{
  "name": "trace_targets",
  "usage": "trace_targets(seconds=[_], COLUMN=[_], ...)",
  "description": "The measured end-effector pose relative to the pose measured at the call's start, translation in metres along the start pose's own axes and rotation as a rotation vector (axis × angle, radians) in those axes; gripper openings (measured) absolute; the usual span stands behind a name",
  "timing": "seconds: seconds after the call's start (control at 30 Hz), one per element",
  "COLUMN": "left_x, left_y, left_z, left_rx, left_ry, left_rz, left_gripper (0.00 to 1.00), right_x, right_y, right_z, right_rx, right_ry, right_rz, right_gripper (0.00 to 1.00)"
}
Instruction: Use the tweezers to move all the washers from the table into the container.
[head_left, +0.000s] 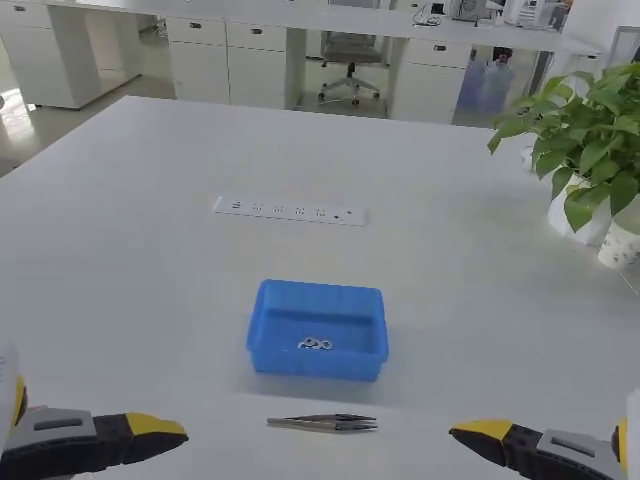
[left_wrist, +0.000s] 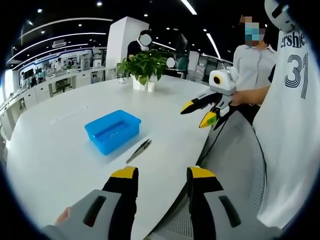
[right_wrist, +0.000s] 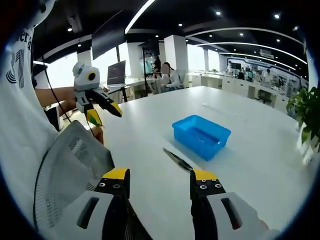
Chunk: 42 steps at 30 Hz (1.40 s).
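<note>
A blue container (head_left: 317, 300) stands mid-table, and several washers (head_left: 315, 345) lie inside it. The metal tweezers (head_left: 322, 423) rest flat on the table just in front of it, untouched. My left gripper (head_left: 168, 431) hovers at the near left edge and my right gripper (head_left: 466, 434) at the near right, both apart from the tweezers. In the left gripper view my left gripper (left_wrist: 162, 176) is open and holds nothing, with the container (left_wrist: 112, 131), tweezers (left_wrist: 139, 150) and right gripper (left_wrist: 204, 111) ahead. In the right gripper view my right gripper (right_wrist: 159, 176) is open too, facing the tweezers (right_wrist: 177, 160), container (right_wrist: 201, 135) and left gripper (right_wrist: 100, 107).
A white power strip (head_left: 290, 211) lies beyond the container. A potted plant (head_left: 590, 150) and a white cup (head_left: 620, 243) stand at the table's right edge. A mesh chair back (right_wrist: 70, 170) is close to the near edge. A person (left_wrist: 252, 60) stands behind.
</note>
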<state>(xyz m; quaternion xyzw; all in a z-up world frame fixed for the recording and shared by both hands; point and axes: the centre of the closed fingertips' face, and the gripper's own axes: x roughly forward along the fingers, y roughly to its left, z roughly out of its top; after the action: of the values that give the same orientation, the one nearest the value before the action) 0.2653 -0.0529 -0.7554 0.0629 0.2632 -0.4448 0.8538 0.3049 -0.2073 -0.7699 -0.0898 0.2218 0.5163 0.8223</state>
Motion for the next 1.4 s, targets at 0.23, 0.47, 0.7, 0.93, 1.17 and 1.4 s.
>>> trace_targets(seconds=[0.23,0.47,0.7,0.93,1.17,1.4], left_x=[-0.003,-0.001,-0.007,-0.015,-0.011,-0.01], left_y=[-0.001,-0.002,0.001,0.01,0.011,0.01], left_z=[0.02,0.016,0.011,0.011,0.008,0.004], left_rx=[0.007,0.036,0.01,-0.024,-0.028,-0.026], left_ry=[-0.079,-0.051,-0.04,-0.058,-0.042,-0.02], left_rz=[-0.015,-0.013,-0.005,0.031,0.032,0.029], left_gripper=[0.56,0.7,0.76,0.8,0.81,0.81], right_x=[0.001,0.0,0.002,0.005,0.004,0.001], right_y=[0.002,0.003,0.003,0.004,0.003,0.002], right_z=[0.012,0.011,0.007,0.006,0.002,0.0], right_rx=[0.011,0.007,0.017,0.012,0.017,0.03], right_ry=[-0.051,-0.053,-0.04,-0.027,-0.015,-0.014], right_rz=[0.007,0.015,0.021,0.024,0.021,0.007], right_gripper=[0.6,0.64,0.7,0.7,0.7,0.7])
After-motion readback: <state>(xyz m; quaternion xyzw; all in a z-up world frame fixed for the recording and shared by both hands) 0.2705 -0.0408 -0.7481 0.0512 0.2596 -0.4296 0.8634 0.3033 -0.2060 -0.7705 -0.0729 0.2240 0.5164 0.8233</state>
